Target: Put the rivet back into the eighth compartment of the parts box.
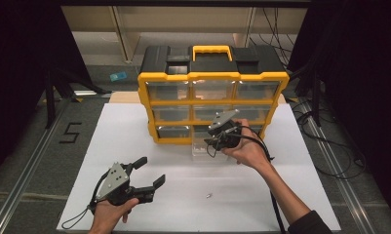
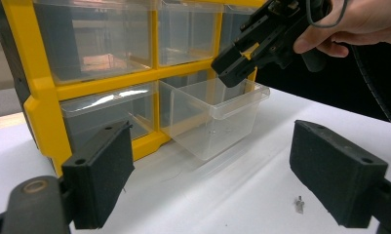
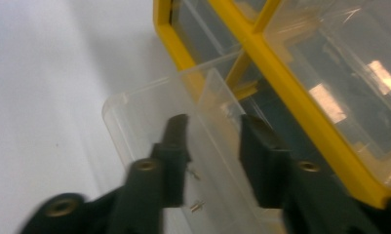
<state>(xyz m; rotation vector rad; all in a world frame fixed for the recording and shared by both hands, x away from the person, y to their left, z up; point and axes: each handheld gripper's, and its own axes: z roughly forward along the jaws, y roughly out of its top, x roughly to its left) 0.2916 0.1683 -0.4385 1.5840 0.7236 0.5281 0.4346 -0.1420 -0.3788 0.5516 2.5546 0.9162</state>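
Nearest to us, on the left of the table [image 1: 134,214], our left gripper [image 1: 146,175] sits low with its jaws wide apart and nothing between them. A little to its right, a small screw [image 1: 209,196] lies alone on the white table; in the left gripper view the same screw [image 2: 299,204] sits just inside the right-hand jaw.

Farther off, at the middle of the table, a clear drawer [image 1: 205,146] is pulled out of the bottom row of the cabinet [image 1: 212,105], its front end resting on the table. Our right gripper [image 1: 213,141] is over this drawer, tilted down into it. In the right gripper view its jaws stand partly apart above the open drawer [image 3: 149,112], gripping nothing, and two small screws [image 3: 196,205] lie on the drawer floor beneath them.

Behind the drawer stands the yellow-framed cabinet with a black top and a yellow handle [image 1: 212,50]; its other clear drawers are shut. It sits at the far edge of the table.
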